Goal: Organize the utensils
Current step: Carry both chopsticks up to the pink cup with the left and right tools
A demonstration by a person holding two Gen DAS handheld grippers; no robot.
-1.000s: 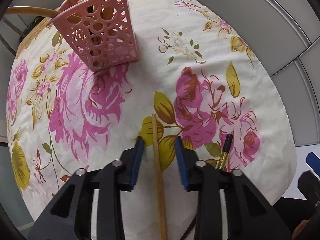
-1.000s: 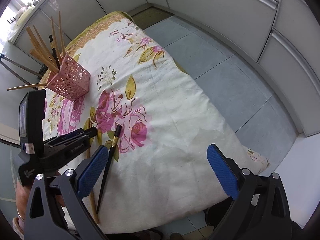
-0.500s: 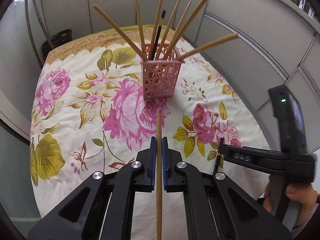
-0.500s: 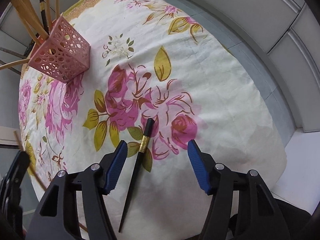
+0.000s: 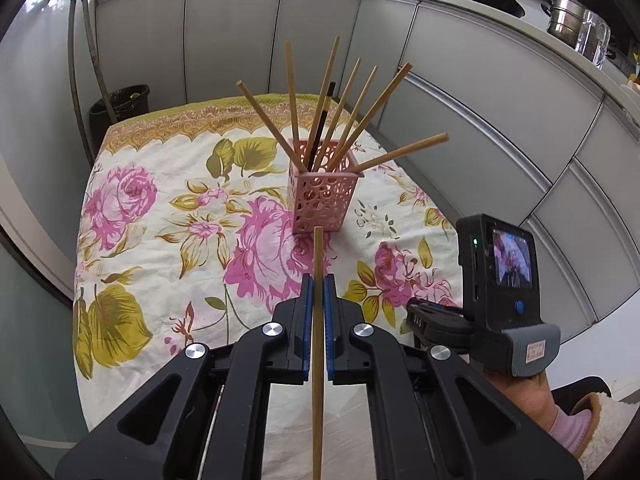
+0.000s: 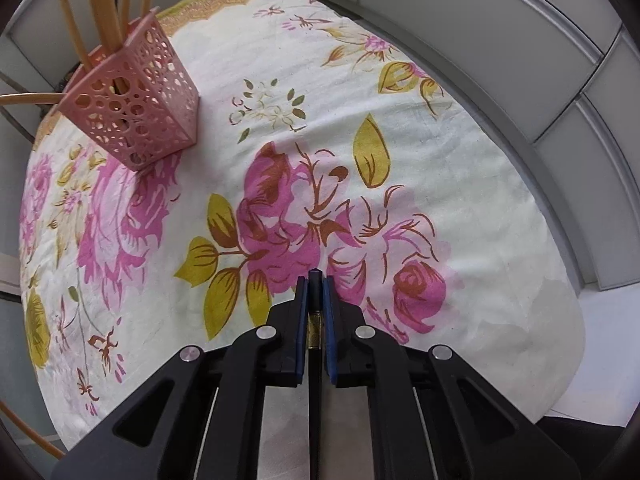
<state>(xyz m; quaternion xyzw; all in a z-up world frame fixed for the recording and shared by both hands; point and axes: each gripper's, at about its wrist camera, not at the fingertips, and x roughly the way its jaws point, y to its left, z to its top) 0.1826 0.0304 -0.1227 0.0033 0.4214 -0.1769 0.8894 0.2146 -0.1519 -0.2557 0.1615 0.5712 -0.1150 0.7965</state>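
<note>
Seven wooden chopsticks (image 5: 340, 120) and a black one already in the pink holder (image 5: 320, 200) on the desk (image 5: 160, 240), last two not yet in: wooden chopstick (image 5: 317, 320) clamped in left hand-held gripper (image 5: 318, 280), black chopstick (image 6: 315, 292) clamped in right hand-held gripper (image 6: 315, 284).

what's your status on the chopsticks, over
Left gripper shut on wooden chopstick. Right gripper shut on black chopstick. Pink holder ahead, upright, already bristling with sticks. Nothing in the way.

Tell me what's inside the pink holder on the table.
The pink holder contains several wooden chopsticks and one black chopstick, fanned outward. Their lower ends and the holder's bottom are hidden behind its perforated walls.
</note>
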